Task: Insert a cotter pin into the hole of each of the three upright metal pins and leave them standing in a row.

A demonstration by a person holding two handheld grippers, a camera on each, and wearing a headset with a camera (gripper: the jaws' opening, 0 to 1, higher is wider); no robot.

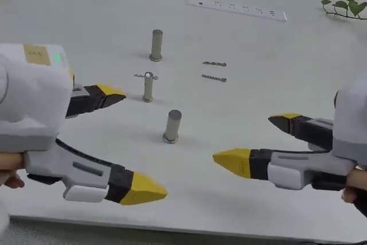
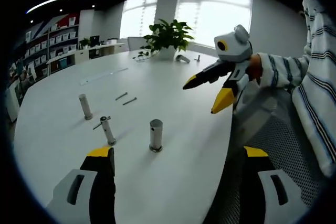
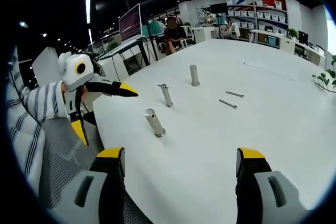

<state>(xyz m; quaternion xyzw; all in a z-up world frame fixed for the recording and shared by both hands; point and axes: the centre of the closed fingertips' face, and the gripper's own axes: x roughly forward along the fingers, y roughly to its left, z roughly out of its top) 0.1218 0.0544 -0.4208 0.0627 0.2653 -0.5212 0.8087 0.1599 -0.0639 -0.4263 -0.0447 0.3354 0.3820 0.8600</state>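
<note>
Three upright metal pins stand in a row on the white table: the far pin (image 1: 156,45), the middle pin (image 1: 148,87) and the near pin (image 1: 171,126). The middle pin carries a cotter pin (image 1: 143,76) through its top hole. Two loose cotter pins (image 1: 214,63) (image 1: 214,77) lie flat to the right of the row. My left gripper (image 1: 129,142) hovers open left of the near pin, holding nothing. Open and holding nothing too, my right gripper (image 1: 252,140) faces it from the right. The left gripper view shows the same row (image 2: 155,135); the right gripper view does too (image 3: 155,122).
A white power strip (image 1: 238,7) lies at the back of the table, with a small plant (image 1: 347,4) at the far right. The table's front edge (image 1: 172,228) runs just below both grippers. A mesh chair seat (image 3: 58,156) sits beside the table.
</note>
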